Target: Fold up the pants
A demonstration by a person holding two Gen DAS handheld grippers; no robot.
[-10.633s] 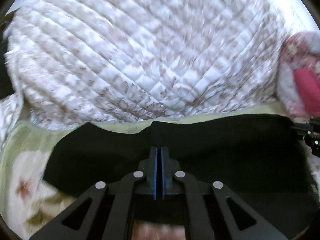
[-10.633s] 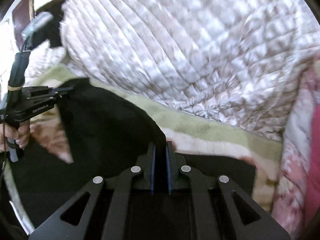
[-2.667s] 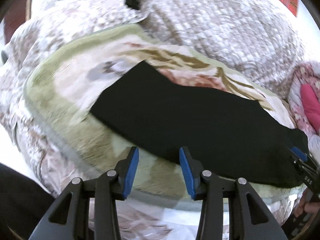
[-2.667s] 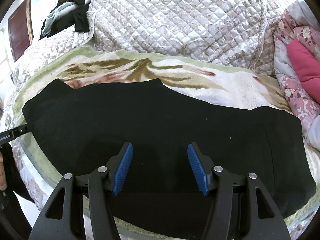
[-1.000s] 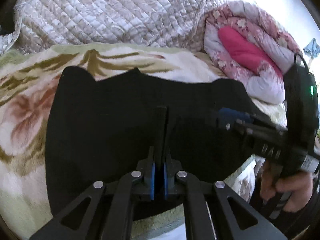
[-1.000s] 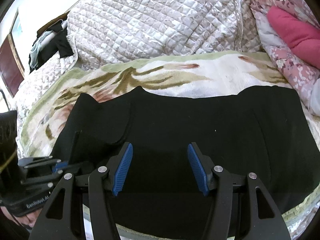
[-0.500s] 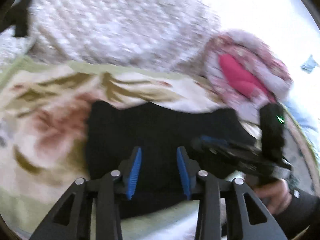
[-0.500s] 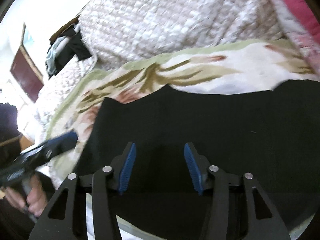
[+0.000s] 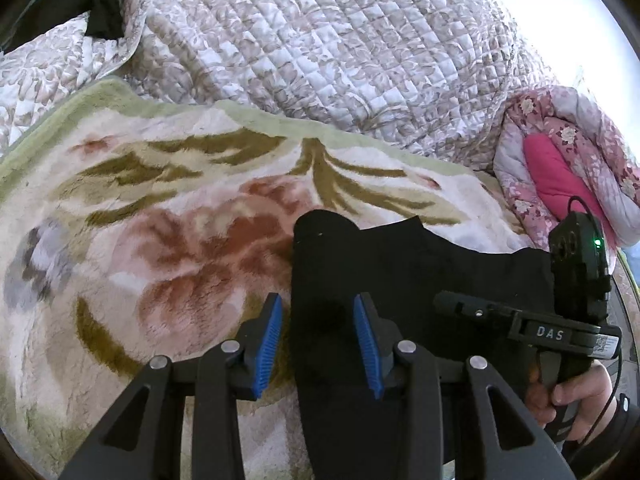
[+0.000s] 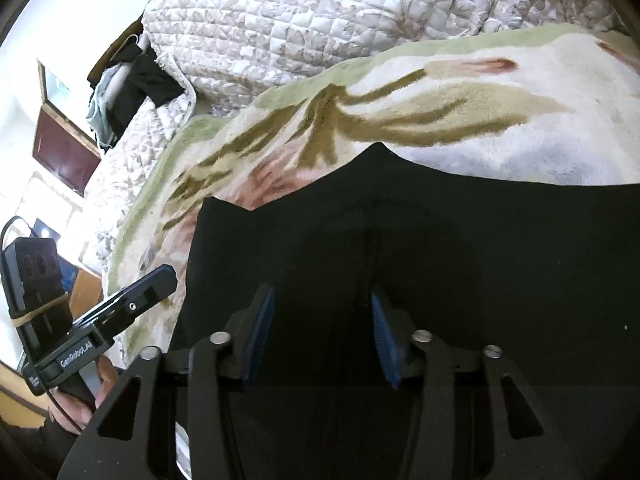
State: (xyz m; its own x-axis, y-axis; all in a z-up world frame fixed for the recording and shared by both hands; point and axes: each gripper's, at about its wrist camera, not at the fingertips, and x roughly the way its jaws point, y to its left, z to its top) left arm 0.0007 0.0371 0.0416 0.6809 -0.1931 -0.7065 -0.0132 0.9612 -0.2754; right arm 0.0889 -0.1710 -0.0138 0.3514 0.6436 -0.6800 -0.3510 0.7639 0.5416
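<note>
The black pants (image 9: 400,272) lie folded flat on a floral plush blanket (image 9: 160,208). My left gripper (image 9: 318,334) is open and empty, its blue-padded fingers astride the pants' left edge near the front. My right gripper (image 10: 322,330) is open and empty, low over the middle of the pants (image 10: 440,240). The right gripper also shows at the right of the left wrist view (image 9: 460,306), over the pants. The left gripper shows at the left of the right wrist view (image 10: 154,284), beside the pants' left edge.
A quilted beige-and-white bedspread (image 9: 320,48) is heaped behind the blanket. A pink floral quilt roll (image 9: 560,172) lies at the far right. Dark clothes (image 10: 132,80) hang at the far left, near a dark red cabinet door (image 10: 64,152).
The left gripper, shut on the pants' end a second ago, has opened and drawn back to the pants' left edge. The right gripper stays open and has dropped closer to the cloth.
</note>
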